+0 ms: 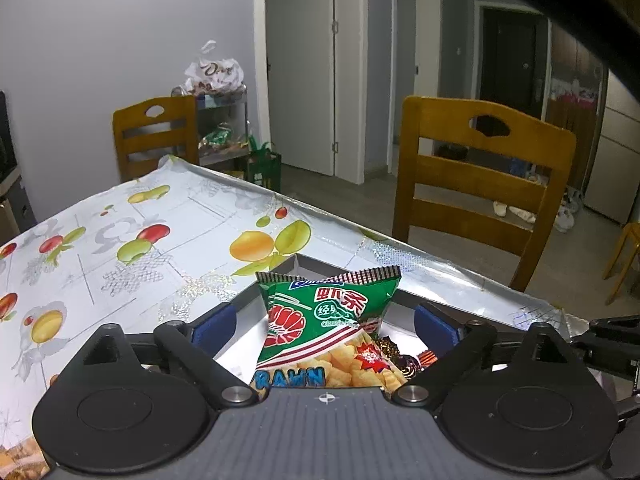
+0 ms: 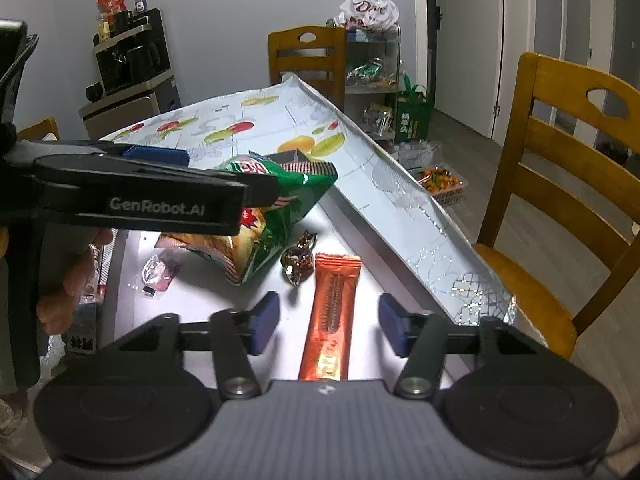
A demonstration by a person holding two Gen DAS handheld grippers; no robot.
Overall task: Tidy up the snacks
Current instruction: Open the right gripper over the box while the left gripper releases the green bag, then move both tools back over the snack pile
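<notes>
Releasing two snacks into the white box (image 2: 352, 236) on the fruit-print table (image 1: 120, 216)

The right gripper (image 2: 328, 326) has its jaws apart, clear of the orange wafer bar (image 2: 332, 312) lying flat between them, long axis running straight away from the claw. The left gripper (image 1: 324, 324) stands wide open around the green prawn-cracker bag (image 1: 328, 320), which leans crumpled and puffy in the box; neither pad presses it. A foil-wrapped candy (image 2: 298, 260) lies just beside the bar
</notes>
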